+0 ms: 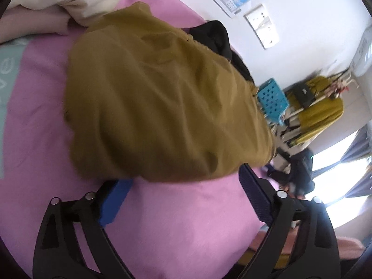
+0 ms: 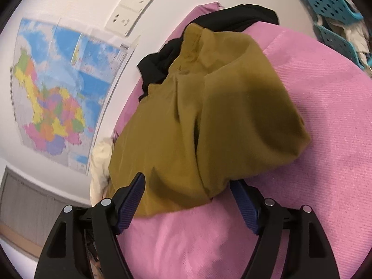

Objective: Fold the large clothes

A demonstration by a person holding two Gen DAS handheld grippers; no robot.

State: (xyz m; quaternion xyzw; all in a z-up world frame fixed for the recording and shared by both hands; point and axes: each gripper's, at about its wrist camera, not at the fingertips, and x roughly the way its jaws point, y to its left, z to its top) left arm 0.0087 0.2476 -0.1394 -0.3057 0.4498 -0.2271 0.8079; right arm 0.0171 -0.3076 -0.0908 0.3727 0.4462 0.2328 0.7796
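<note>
The mustard-yellow cloth garment (image 1: 162, 97) lies in a compact, doubled-over bundle on the bed's pink sheet (image 1: 186, 220), its far edge touching a crumpled black garment (image 1: 216, 34) near the wall. A layered fold shows along its middle in the right wrist view, so the folding looks mostly done, though creases and uneven edges remain to be squared. The left gripper (image 1: 186, 181) has its fingers spread wide at the bundle's near hem, holding nothing. The right gripper (image 2: 188, 186) also has fingers spread, straddling the hem without pinching it.
</note>
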